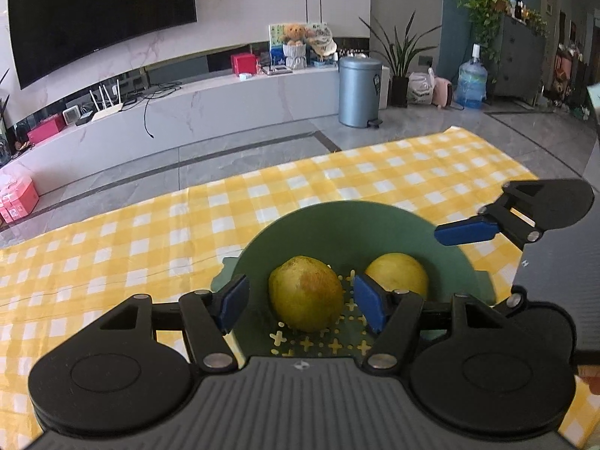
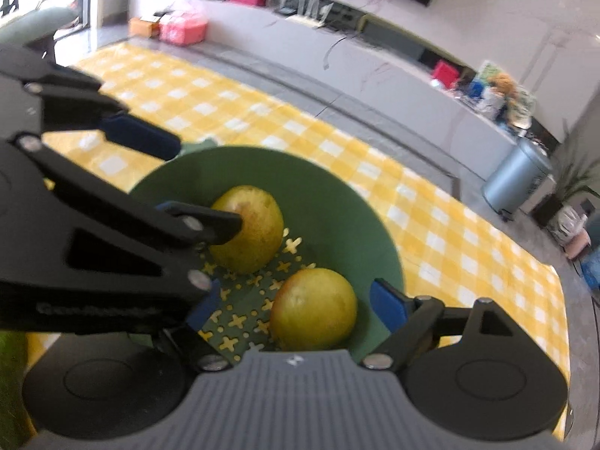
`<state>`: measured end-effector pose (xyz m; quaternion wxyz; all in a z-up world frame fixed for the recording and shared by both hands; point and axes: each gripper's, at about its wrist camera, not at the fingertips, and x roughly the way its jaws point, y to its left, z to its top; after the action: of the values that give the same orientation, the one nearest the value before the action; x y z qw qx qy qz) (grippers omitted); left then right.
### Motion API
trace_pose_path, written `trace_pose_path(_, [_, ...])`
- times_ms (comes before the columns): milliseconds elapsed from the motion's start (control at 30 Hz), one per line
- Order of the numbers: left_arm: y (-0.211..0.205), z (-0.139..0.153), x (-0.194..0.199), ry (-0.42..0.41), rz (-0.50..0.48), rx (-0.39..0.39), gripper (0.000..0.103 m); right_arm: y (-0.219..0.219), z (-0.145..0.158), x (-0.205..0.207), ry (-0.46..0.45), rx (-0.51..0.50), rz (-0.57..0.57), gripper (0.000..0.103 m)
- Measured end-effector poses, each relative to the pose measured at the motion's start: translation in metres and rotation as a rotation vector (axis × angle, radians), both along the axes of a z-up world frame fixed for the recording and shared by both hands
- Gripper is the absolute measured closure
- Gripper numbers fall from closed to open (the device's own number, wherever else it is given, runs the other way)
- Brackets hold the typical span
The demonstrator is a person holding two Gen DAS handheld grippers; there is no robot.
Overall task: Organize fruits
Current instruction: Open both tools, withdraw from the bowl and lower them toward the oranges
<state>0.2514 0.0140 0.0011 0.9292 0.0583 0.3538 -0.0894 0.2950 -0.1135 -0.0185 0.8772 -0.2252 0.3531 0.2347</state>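
A green strainer bowl point(image 1: 337, 221) point(image 2: 330, 187) sits on the yellow checked cloth and holds two yellow-green fruits. In the left wrist view, my left gripper point(image 1: 302, 302) is open over the bowl, its blue pads on either side of the left fruit point(image 1: 305, 292), apart from it. The second fruit point(image 1: 397, 273) lies to the right. In the right wrist view, my right gripper point(image 2: 296, 309) is open around the near fruit point(image 2: 313, 309), not touching it. The far fruit point(image 2: 249, 228) lies behind the left gripper's finger point(image 2: 195, 221). The right gripper's finger point(image 1: 465, 232) shows in the left wrist view.
The yellow checked cloth point(image 1: 150, 232) covers the table, whose far edge borders a grey tiled floor. A white TV bench point(image 1: 187, 112), a grey bin point(image 1: 360, 90) and plants stand beyond. Something green point(image 2: 11, 382) is at the right view's lower left edge.
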Motion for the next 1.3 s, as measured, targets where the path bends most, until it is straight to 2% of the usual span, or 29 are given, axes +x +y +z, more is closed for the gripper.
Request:
trace_pose_path(300, [0.012, 0.024, -0.043, -0.011, -0.051, 0.001, 0.027, -0.035, 0.015, -0.049, -0.083, 0.207, -0.254, 0.019])
trace_pose_path(400, [0.021, 0.026, -0.058, -0.009, -0.058, -0.042, 0.027, -0.046, 0.015, -0.071, -0.107, 0.286, -0.321, 0.019])
trace_pose_path(567, [0.039, 0.023, -0.081, -0.036, -0.050, -0.114, 0.027, -0.062, 0.009, -0.099, -0.084, 0.425, -0.403, 0.019])
trace_pose_path(700, [0.049, 0.009, -0.094, -0.029, -0.041, -0.161, 0.027, -0.066, -0.001, -0.122, -0.094, 0.452, -0.425, 0.019])
trace_pose_path(833, [0.051, -0.010, -0.098, 0.003, -0.052, -0.173, 0.028, -0.067, -0.015, -0.136, -0.094, 0.458, -0.435, 0.020])
trace_pose_path(1000, [0.056, -0.033, -0.091, 0.053, -0.022, -0.193, 0.033, -0.061, -0.038, -0.134, -0.020, 0.429, -0.445, 0.033])
trace_pose_path(1133, [0.061, -0.045, -0.086, 0.067, -0.005, -0.226, 0.033, -0.057, -0.052, -0.126, 0.035, 0.436, -0.450, 0.035])
trace_pose_path(1300, [0.055, -0.058, -0.077, 0.110, -0.001, -0.236, 0.034, -0.054, -0.063, -0.119, 0.074, 0.436, -0.473, 0.042])
